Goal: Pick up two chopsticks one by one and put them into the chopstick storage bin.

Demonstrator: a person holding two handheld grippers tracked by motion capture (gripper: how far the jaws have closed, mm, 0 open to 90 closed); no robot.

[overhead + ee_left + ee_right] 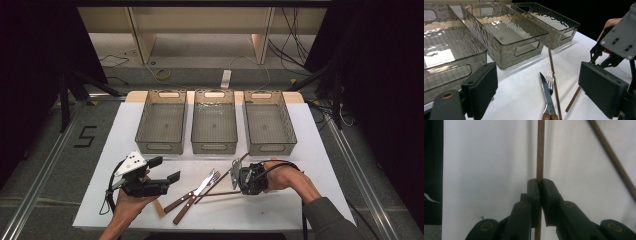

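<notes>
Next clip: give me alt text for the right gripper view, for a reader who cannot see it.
The right gripper, jaws shut, pinches a thin brown chopstick that runs straight up the middle of the view over a white tabletop. A second chopstick lies slanted across the upper right, apart from the first.

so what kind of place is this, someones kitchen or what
Not a kitchen; more likely a lab or recording setup. The white table stands between black curtains, cables trail over the floor behind it, and three empty bins are lined up beside loose cutlery.
</notes>
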